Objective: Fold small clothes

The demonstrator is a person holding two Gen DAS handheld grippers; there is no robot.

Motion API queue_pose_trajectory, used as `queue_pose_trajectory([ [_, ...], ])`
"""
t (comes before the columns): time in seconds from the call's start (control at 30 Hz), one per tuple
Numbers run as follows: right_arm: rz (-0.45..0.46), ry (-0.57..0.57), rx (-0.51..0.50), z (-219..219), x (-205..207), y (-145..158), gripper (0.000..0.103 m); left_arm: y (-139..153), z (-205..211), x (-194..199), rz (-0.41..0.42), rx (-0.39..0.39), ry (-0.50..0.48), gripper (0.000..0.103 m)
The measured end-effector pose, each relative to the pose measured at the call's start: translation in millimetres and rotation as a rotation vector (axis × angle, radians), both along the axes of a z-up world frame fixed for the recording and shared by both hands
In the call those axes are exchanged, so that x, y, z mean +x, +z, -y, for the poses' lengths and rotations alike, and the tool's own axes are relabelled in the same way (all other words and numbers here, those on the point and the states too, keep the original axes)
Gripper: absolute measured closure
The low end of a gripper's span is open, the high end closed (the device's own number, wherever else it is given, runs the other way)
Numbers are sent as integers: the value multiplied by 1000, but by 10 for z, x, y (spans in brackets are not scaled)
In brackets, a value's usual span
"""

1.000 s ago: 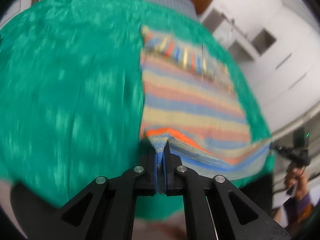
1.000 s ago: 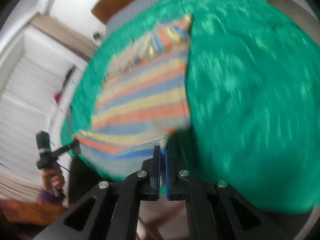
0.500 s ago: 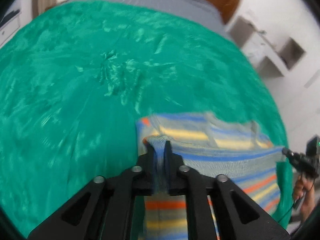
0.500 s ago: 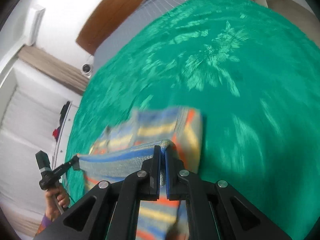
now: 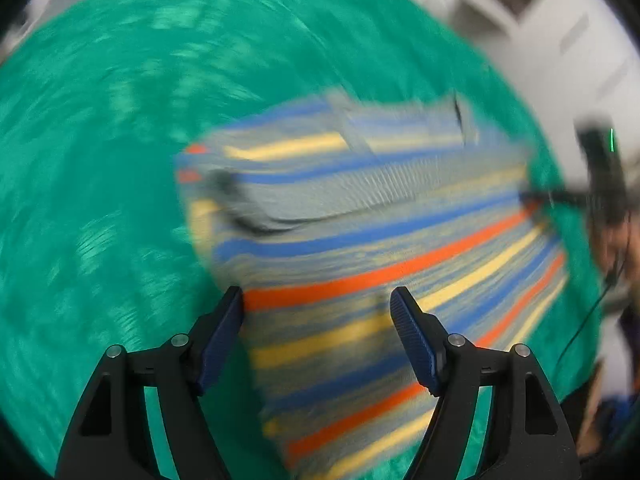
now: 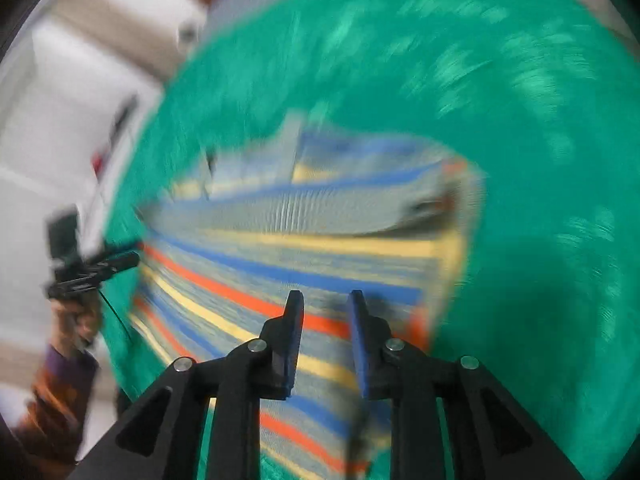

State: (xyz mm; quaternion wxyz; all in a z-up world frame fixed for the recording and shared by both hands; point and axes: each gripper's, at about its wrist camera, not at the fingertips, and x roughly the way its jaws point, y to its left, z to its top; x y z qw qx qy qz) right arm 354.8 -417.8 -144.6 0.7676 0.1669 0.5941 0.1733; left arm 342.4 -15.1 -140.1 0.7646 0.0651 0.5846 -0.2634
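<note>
Green bedspread (image 5: 100,200) fills most of the left wrist view, with pale cupboards blurred beyond its far right edge. On it lies the striped garment (image 5: 360,248), folded over on itself so a grey-blue upper layer covers its far part, its orange, yellow and blue bands running out to the right. The left gripper (image 5: 316,300) hovers over the cloth's near left portion with its jaws spread wide and nothing between them; the left finger sits about at the garment's left edge, the right finger over the stripes. Broad bare green spreads to the left and beyond the garment, while on the right the cloth reaches close to the bed's edge, where the other gripper, dark and smeared, pokes in at the garment's right corner. Everything here is streaked with motion blur. From the right wrist view the same bedspread (image 6: 540,160) stretches far off to the right and ahead, with white wall and shelving on the left. The garment (image 6: 320,240) lies straight ahead and beneath the right gripper (image 6: 324,300), whose jaws stand parted and hold nothing, over the cloth's near right part. At the left edge a hand (image 6: 76,320) in a dark sleeve holds the left gripper by the cloth's corner.
</note>
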Motion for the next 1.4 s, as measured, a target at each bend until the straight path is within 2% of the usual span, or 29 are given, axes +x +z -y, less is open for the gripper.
queue_pose_trajectory([
  [0.07,53,-25,-52,-151,254,-49,80,-40,230,171,53,52,-2,26],
  [0.1,111,-62,-54,-171,375,-10,80,13,259,300,93,35,34,27],
  [0.17,272,-188,-44,-132,557,187,79,220,123,582,170,-40,192,27],
  [0.23,346,-255,8,-69,583,355,79,374,-97,710,188,-133,316,25],
  [0.3,370,-249,30,-52,507,493,75,470,-311,690,181,-235,375,22],
  [0.33,377,-202,-2,-83,412,558,71,475,-340,616,183,-247,364,22],
  [0.37,381,-164,-35,-128,350,572,68,466,-355,494,187,-235,335,22],
  [0.43,374,-79,-90,-231,174,566,57,399,-359,233,175,-221,257,21],
  [0.5,342,13,-100,-334,-115,496,55,292,-321,-35,157,-193,185,21],
  [0.57,314,84,-92,-397,-416,383,55,116,-282,-356,149,-127,140,21],
  [0.67,257,175,-130,-441,-958,142,55,-116,-395,-863,142,-3,136,22],
  [0.73,209,197,-220,-383,-1341,-64,55,-117,-606,-1186,180,31,163,22],
  [0.83,262,143,-289,-151,-1803,-46,55,46,-924,-1521,219,23,255,22],
  [0.9,281,90,-336,-84,-2005,17,54,158,-1162,-1695,276,-11,333,11],
  [0.97,341,1,-296,5,-2220,101,43,149,-1338,-1760,334,-11,413,6],
  [1.0,361,-47,-285,34,-2292,109,33,125,-1410,-1754,355,-10,453,6],
  [1.03,393,-115,-278,57,-2385,93,30,81,-1453,-1708,362,-8,484,6],
  [1.1,420,-182,-293,37,-2454,19,30,-34,-1527,-1548,374,13,542,6],
  [1.17,411,-277,-290,75,-2508,-155,30,-157,-1579,-1390,385,41,560,6],
  [1.23,416,-338,-274,66,-2574,-305,28,-328,-1612,-1302,356,83,562,4],
  [1.27,433,-354,-264,87,-2572,-325,25,-403,-1608,-1262,341,85,562,0],
  [1.4,471,-334,-276,39,-2642,-323,15,-400,-1549,-1307,376,128,561,0],
])
